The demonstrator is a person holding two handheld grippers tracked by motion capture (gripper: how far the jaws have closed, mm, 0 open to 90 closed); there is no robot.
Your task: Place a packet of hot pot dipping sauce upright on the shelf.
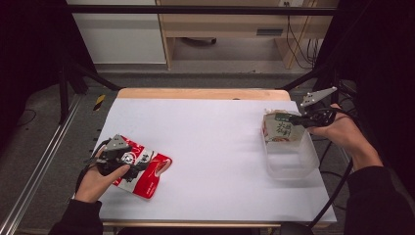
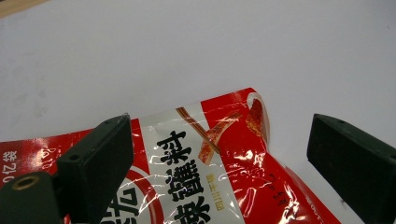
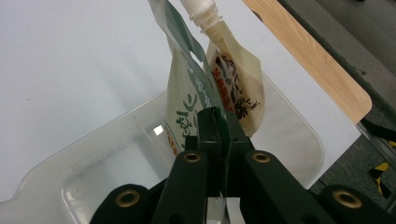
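Your right hand-held gripper (image 3: 219,126) pinches the spouted pouch (image 3: 233,84) over the clear tub (image 3: 289,135) at 3 o'clock; your left hand-held gripper (image 2: 224,154) gapes over the red sachet (image 2: 224,177)

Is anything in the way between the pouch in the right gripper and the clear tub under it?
Nothing visible. The right gripper is shut on the green-topped pouch, which hangs over the open clear tub. A spouted pouch already stands at the tub's far end, leaving the near part free.

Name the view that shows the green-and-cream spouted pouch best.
The right gripper view: the green-and-cream spouted pouch is close, its white spout and print clear, pinched in the right tongs over the clear plastic tub. The high view shows it small and blurred.
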